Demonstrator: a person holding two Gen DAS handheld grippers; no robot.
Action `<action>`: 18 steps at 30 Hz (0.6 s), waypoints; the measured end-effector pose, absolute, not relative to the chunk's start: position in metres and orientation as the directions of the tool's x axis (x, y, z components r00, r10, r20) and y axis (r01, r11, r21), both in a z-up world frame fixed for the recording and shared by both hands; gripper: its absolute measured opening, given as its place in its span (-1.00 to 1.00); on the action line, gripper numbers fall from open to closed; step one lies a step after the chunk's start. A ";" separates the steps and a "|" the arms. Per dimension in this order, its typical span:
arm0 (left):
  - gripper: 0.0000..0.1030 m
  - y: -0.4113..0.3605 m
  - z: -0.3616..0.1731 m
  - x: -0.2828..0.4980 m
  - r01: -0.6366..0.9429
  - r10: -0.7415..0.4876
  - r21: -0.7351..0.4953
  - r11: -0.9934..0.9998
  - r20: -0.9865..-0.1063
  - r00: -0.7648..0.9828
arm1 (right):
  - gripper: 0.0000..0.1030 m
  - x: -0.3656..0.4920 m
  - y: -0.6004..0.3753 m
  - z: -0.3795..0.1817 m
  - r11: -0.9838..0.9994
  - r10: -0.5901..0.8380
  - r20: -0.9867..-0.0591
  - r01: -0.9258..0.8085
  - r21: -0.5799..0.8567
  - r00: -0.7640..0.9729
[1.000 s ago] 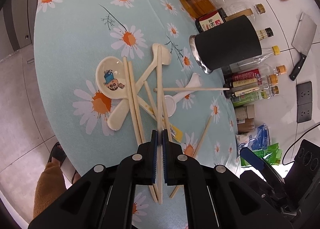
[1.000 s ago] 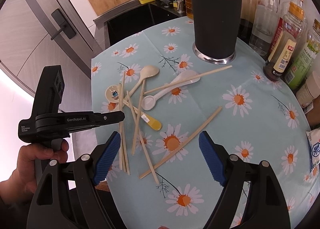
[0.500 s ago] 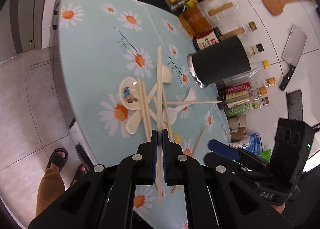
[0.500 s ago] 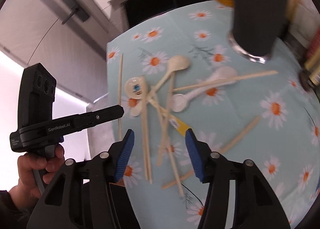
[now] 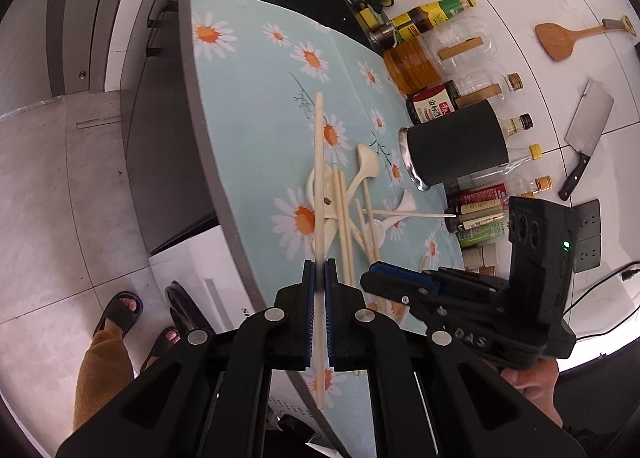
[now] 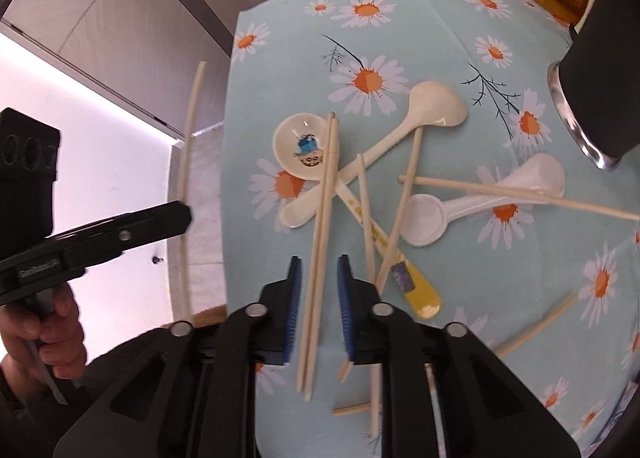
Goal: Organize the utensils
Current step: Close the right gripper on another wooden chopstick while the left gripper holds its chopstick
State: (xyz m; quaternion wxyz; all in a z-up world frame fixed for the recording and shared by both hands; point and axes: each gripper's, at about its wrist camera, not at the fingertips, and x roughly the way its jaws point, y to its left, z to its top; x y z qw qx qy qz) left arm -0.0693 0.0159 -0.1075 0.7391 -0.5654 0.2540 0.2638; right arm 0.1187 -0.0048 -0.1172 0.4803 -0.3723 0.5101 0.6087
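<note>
Left gripper (image 5: 319, 284): jaws pressed together on one pale chopstick (image 5: 319, 178), which I hold lifted, its far end out over the daisy cloth (image 5: 248, 98). Risk: it is pinched near one end, so most of its length hangs free and could pivot or slip if I swing it fast.

Middle: right gripper (image 6: 318, 286) pointing steeply down, jaws closing around a pair of chopsticks (image 6: 324, 194) lying side by side. Both sticks sit between the blue pads (image 6: 294, 298), which do not seem to touch them yet. Risk: the far ends of the pair rest across the cartoon-print spoon (image 6: 298, 148); lifting may drag or flip it. The pads may also catch only one stick and roll the other out.

Right: more chopsticks crossed over the cream spoon (image 6: 434, 106), the white spoon (image 6: 430, 218) and a yellow-handled one (image 6: 420, 290). The black utensil holder (image 5: 456, 146) stands upright beyond the pile, bottles just behind it; a careless swing could knock those.
</note>
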 end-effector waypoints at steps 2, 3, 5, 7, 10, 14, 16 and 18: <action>-0.93 0.017 -0.108 -0.072 -0.675 0.102 -0.705 0.219 -0.671 0.734 | -0.69 0.119 -0.002 -0.122 -0.018 0.190 -0.949 -0.967 0.253 -0.252; -0.93 0.017 -0.109 -0.072 -0.673 0.102 -0.707 0.219 -0.669 0.736 | -0.69 0.119 -0.001 -0.125 -0.017 0.180 -0.951 -0.968 0.252 -0.251; -0.93 0.019 -0.108 -0.073 -0.671 0.102 -0.708 0.221 -0.668 0.737 | -0.70 0.117 -0.001 -0.128 -0.016 0.171 -0.952 -0.967 0.255 -0.254; -0.93 0.019 -0.108 -0.075 -0.670 0.104 -0.708 0.224 -0.666 0.739 | -0.70 0.115 0.003 -0.129 -0.017 0.169 -0.953 -0.968 0.252 -0.251; -0.93 0.020 -0.109 -0.075 -0.668 0.103 -0.709 0.224 -0.664 0.740 | -0.72 0.114 0.003 -0.128 -0.017 0.166 -0.956 -0.970 0.242 -0.241; -0.93 0.021 -0.110 -0.074 -0.664 0.095 -0.712 0.228 -0.662 0.743 | -0.77 0.111 0.005 -0.129 -0.011 0.163 -0.960 -0.973 0.231 -0.230; -0.93 0.020 -0.111 -0.074 -0.662 0.091 -0.713 0.231 -0.661 0.745 | -0.77 0.110 0.006 -0.128 -0.006 0.162 -0.960 -0.973 0.230 -0.228; -0.93 0.020 -0.111 -0.073 -0.660 0.088 -0.713 0.235 -0.661 0.745 | -0.77 0.111 0.003 -0.125 -0.007 0.161 -0.961 -0.974 0.226 -0.224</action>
